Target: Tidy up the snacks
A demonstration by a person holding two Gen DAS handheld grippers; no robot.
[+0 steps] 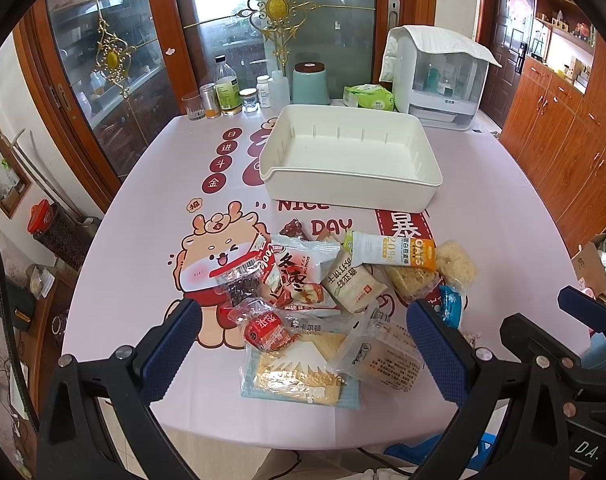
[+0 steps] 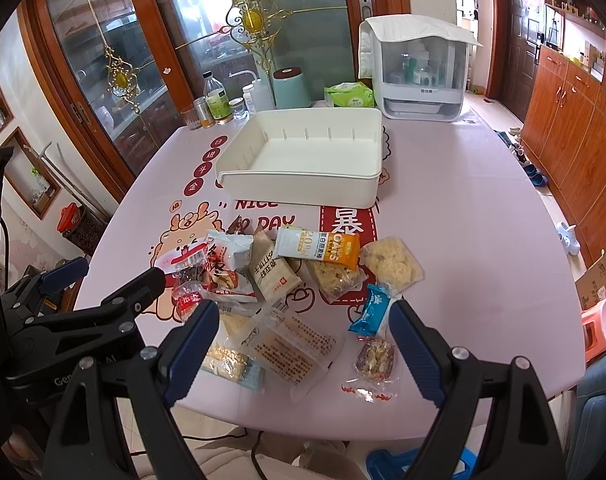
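A pile of wrapped snacks (image 1: 327, 288) lies on the pink tablecloth near the front edge; it also shows in the right wrist view (image 2: 287, 280). Behind it stands an empty white bin (image 1: 351, 156), also seen in the right wrist view (image 2: 307, 156). My left gripper (image 1: 303, 320) is open above the near snacks, over a red packet (image 1: 263, 330) and a cracker pack (image 1: 299, 376). My right gripper (image 2: 303, 326) is open above a clear-wrapped cake (image 2: 295, 348), with a blue candy (image 2: 369, 312) and a nut bar (image 2: 375, 358) by its right finger. An orange oats bar (image 2: 323, 248) lies further back.
Bottles, jars and a glass (image 1: 227, 96) stand at the table's back edge, with a teal canister (image 1: 311, 84), a green tissue pack (image 1: 369, 96) and a white covered appliance (image 1: 439, 76). Wooden cabinets (image 2: 575, 128) are to the right. An orange stool (image 2: 601, 328) stands off the right edge.
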